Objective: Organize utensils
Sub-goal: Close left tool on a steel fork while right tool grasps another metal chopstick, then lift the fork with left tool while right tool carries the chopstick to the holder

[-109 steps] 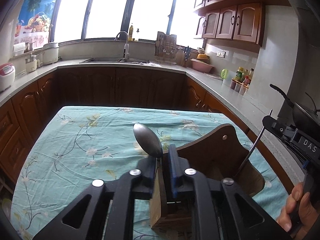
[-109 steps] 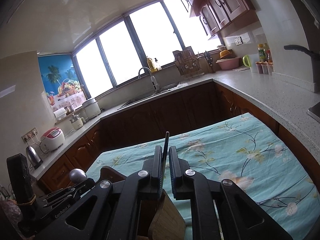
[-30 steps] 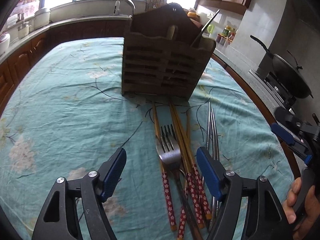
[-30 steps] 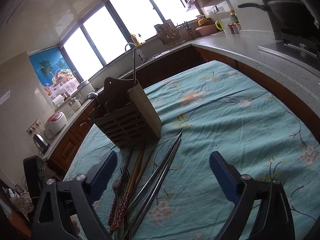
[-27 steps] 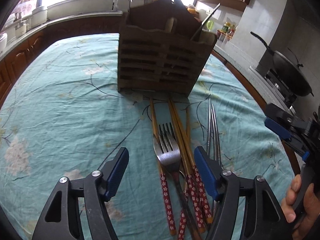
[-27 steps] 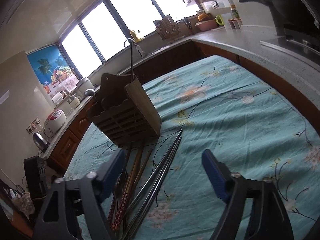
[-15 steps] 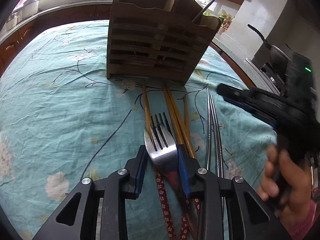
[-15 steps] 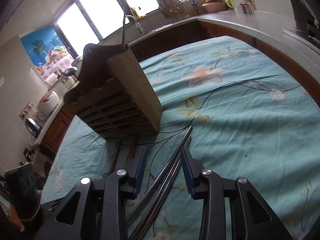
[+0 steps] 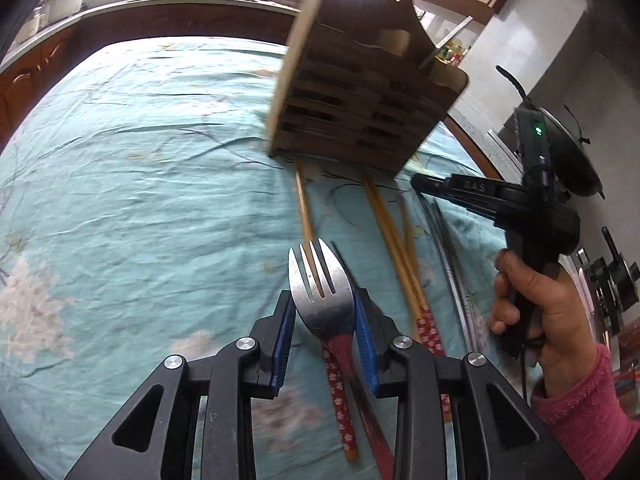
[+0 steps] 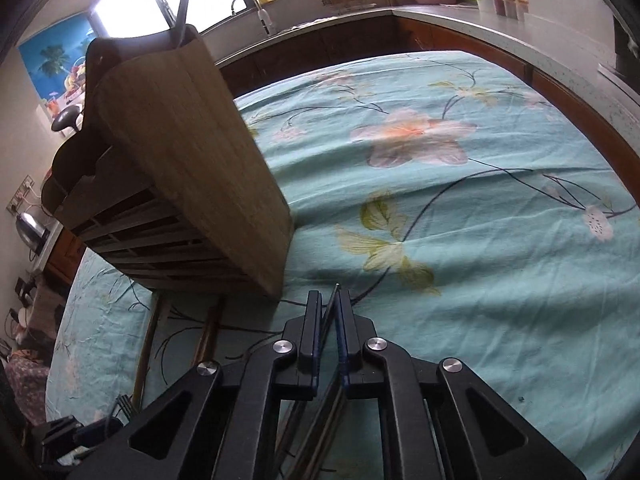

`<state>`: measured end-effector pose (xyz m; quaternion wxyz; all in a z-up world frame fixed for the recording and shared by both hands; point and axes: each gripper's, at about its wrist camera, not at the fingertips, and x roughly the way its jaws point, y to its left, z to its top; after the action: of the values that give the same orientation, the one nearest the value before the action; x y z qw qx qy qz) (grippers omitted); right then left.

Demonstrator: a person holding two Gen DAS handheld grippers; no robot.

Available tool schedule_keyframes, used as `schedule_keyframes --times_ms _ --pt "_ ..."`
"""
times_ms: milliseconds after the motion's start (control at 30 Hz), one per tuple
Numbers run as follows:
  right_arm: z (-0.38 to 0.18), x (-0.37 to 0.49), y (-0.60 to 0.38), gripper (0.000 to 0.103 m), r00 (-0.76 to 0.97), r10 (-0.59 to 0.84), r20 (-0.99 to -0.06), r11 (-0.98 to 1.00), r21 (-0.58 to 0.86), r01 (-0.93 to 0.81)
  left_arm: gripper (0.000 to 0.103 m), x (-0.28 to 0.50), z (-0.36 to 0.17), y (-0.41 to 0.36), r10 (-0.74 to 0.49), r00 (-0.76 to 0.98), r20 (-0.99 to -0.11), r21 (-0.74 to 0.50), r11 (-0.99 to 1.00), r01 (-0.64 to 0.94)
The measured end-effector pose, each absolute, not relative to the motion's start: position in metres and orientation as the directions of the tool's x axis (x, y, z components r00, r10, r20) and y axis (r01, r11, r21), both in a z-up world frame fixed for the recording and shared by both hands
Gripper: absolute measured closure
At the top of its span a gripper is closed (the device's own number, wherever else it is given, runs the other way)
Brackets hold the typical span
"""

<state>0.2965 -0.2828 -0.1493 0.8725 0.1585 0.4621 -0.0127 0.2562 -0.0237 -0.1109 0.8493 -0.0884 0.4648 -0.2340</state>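
My left gripper is shut on the head of a steel fork, blue pads against both edges; the fork's tines point toward the wooden utensil holder. Beside the fork lie wooden chopsticks with red flowered ends and a pair of metal chopsticks. In the right wrist view my right gripper points down with its jaws closing tight on the metal chopsticks, just in front of the holder. The left wrist view shows that gripper from the side, held by a hand.
A teal flowered tablecloth covers the table. A spoon and a thin metal stick stand in the holder. A dark wok sits on the stove at the right. Kitchen counters and a sink run behind the table.
Both grippers came down to the utensils and went from wide open to shut, the left on the fork, the right on the metal chopsticks. Both moved closer to the holder.
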Motion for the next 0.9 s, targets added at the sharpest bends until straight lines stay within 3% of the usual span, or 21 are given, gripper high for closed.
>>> schedule_keyframes --times_ms 567,900 --pt "-0.096 0.246 -0.268 0.099 0.674 0.223 -0.704 0.924 0.374 0.085 0.07 0.272 -0.114 -0.025 -0.423 0.45 -0.787 -0.325 0.903 0.281" --pt "-0.074 0.224 -0.255 0.099 0.697 0.252 -0.671 0.918 0.394 0.047 0.076 0.26 -0.109 -0.03 -0.378 0.484 -0.789 -0.273 0.922 0.274"
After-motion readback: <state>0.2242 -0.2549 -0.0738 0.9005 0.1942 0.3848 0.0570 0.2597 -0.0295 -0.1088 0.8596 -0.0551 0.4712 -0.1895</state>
